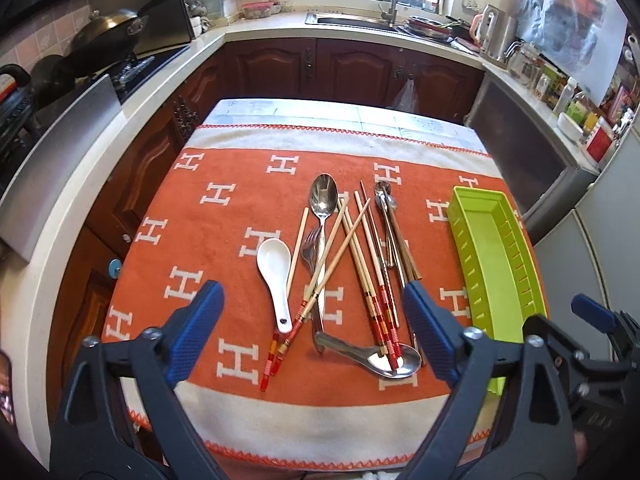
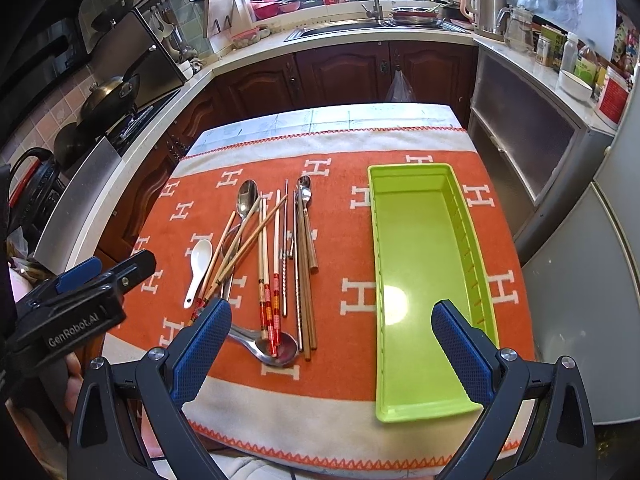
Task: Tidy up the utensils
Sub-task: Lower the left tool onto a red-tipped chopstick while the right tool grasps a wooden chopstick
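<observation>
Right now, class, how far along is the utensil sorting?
Done: nothing; the green tray is empty. In hand: nothing; the left tool hangs open over the pile and the right tool is open too. Left: the chopsticks, metal spoons and white spoon.

The near end of the long lime-green plastic tray is covered at five o'clock by the left gripper's arm. The handle of the steel fork is buried under crossed wooden chopsticks. Labels on the jars at two o'clock cannot be read.
</observation>
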`<state>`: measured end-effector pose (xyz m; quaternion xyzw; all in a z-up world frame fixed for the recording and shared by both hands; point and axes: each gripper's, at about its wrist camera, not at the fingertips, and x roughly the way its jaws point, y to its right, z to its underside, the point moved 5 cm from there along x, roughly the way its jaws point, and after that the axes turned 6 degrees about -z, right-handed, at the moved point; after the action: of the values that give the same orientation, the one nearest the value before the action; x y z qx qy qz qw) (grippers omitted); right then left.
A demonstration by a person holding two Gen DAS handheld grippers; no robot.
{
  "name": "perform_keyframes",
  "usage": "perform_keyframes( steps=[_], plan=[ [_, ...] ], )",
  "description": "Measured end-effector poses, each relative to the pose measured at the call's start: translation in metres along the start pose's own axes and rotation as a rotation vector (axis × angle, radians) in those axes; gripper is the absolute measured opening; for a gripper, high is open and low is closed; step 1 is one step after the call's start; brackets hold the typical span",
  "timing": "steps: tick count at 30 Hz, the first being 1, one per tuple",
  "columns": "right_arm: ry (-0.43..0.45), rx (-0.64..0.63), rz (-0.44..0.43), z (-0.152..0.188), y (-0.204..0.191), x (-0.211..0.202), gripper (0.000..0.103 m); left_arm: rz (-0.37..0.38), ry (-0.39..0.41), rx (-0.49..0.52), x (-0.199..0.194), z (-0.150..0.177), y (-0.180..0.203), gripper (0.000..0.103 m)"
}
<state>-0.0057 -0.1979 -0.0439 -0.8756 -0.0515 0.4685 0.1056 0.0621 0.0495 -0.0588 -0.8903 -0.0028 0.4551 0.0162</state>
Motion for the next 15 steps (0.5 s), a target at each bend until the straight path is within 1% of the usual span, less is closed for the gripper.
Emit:
perform_keyframes(
  steps=[1,3,5,7,9,10,11,12,14,15],
  plan=[
    [0.000,-0.005,-0.003,-0.003,-0.001,0.002,0.102,0.008,-0.012,0.012,0.004,-0.002,-0.004,0.072],
    [0.002,-0.009,0.002,-0.014,-0.002,0.009,0.101,0.023,-0.048,0.016,0.014,-0.007,-0.015,0.065],
    [-0.003,-0.014,-0.002,-0.023,-0.005,0.018,0.100,0.038,-0.066,-0.002,0.023,-0.011,-0.029,0.065],
    [-0.021,-0.006,-0.018,-0.033,-0.008,0.031,0.098,0.033,-0.066,-0.007,0.029,-0.015,-0.041,0.065],
    [-0.034,-0.015,-0.039,-0.043,-0.012,0.044,0.092,0.010,-0.057,-0.008,0.036,-0.019,-0.052,0.065],
    [-0.045,-0.023,-0.050,-0.048,-0.015,0.053,0.091,-0.005,-0.049,-0.009,0.040,-0.021,-0.059,0.065],
    [-0.058,-0.023,-0.064,-0.053,-0.017,0.062,0.086,-0.013,-0.046,-0.009,0.043,-0.023,-0.064,0.065],
    [-0.081,-0.018,-0.092,-0.057,-0.020,0.072,0.079,-0.021,-0.051,-0.007,0.050,-0.024,-0.071,0.065],
    [-0.126,-0.004,-0.144,-0.063,-0.028,0.091,0.070,-0.023,-0.073,-0.016,0.062,-0.025,-0.080,0.065],
    [-0.144,0.000,-0.167,-0.067,-0.032,0.102,0.067,-0.017,-0.095,-0.024,0.071,-0.024,-0.085,0.065]
  ],
)
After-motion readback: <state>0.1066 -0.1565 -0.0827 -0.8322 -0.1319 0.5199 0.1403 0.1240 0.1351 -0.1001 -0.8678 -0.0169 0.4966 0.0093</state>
